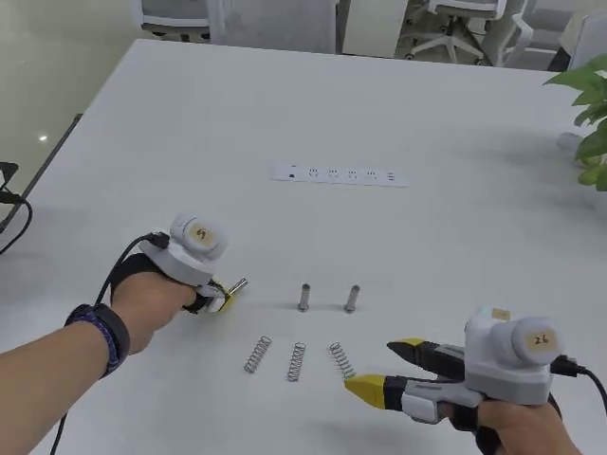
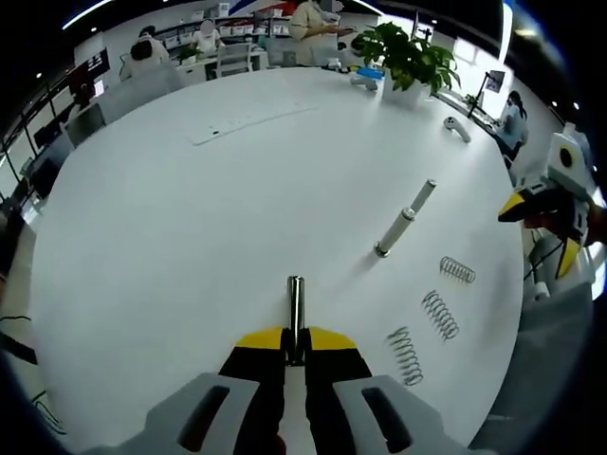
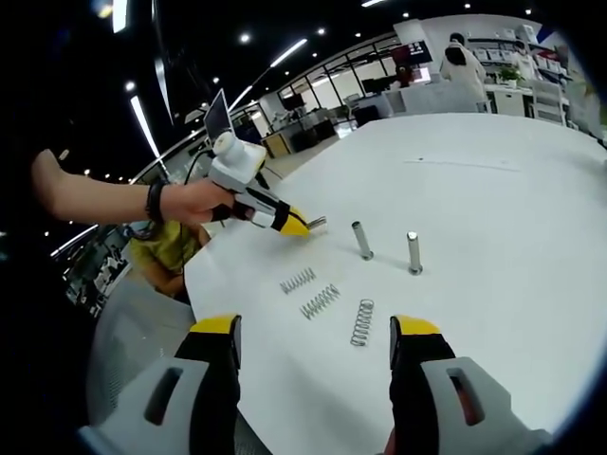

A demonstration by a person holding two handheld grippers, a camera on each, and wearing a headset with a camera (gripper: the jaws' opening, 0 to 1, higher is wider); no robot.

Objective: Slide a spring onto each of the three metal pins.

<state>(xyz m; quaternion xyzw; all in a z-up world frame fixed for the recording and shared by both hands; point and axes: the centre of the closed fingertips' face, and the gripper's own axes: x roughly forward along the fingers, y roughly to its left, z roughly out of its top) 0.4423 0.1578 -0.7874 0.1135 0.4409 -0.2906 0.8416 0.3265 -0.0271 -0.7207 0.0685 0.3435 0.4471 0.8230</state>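
Two metal pins (image 1: pixel 304 297) (image 1: pixel 352 299) stand upright on the white table (image 1: pixel 285 123). My left gripper (image 1: pixel 223 298) is shut on a third metal pin (image 1: pixel 237 284), which pokes out past its yellow tips just above the table. In the left gripper view that held pin (image 2: pixel 296 299) sticks forward from the gripper (image 2: pixel 296 337). Three springs (image 1: pixel 257 354) (image 1: pixel 296 361) (image 1: pixel 340 359) lie in a row in front of the standing pins. My right gripper (image 1: pixel 381 367) hovers open just right of the springs, with nothing between its jaws; in its own view (image 3: pixel 316 332) the nearest spring (image 3: pixel 362 322) lies just ahead.
A white power strip (image 1: pixel 340 174) lies further back at the table's middle. A green plant (image 1: pixel 588 114) stands at the right edge. Office chairs (image 1: pixel 446 28) line the far side. A black cable (image 1: pixel 19 223) hangs off the left edge.
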